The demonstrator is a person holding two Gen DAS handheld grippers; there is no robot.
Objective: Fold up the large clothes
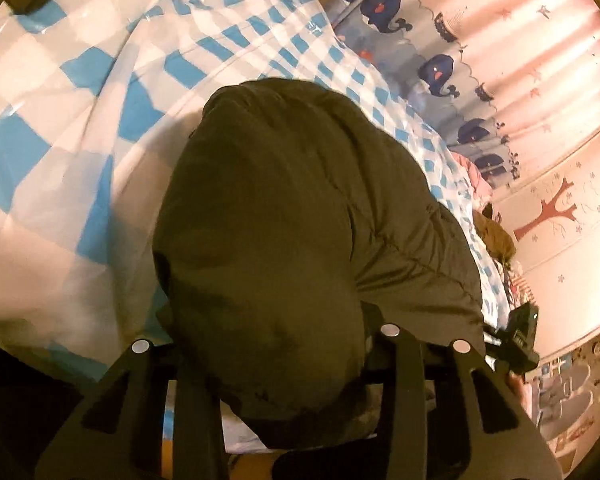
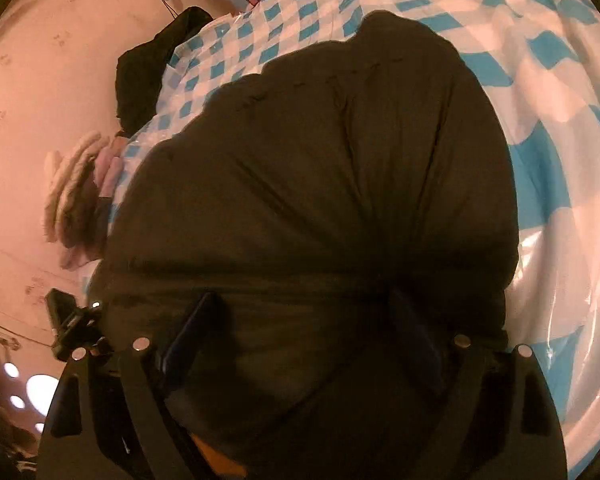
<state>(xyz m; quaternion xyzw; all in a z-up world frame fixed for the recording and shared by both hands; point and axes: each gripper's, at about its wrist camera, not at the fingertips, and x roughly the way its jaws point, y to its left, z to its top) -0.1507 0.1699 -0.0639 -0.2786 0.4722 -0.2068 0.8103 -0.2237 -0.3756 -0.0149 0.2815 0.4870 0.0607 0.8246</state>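
Left wrist view first: our left gripper (image 1: 284,360) has the dark puffy coat (image 1: 300,216) bunched between its fingers, so we think it is clamped on the coat, though the cloth hides the tips; the coat hangs over the blue and white checked cover (image 1: 80,128), which is shiny like plastic; off to the right we see a whale curtain (image 1: 432,68) and a wall with a tree picture (image 1: 552,208).

Right wrist view next: our right gripper (image 2: 300,344) has its fingers spread apart, and the coat (image 2: 320,184) bulges between them; we cannot tell if it pinches any cloth.

What could go wrong, we guess: the coat is fat and slippery, so it could slide out of our hold; the shiny cover could slip and drag along too; the puffy filling could spring the fold back open.

How the coat looks: dark olive-brown, quilted with stitched lines, thick and lumpy, piled up, not flat.
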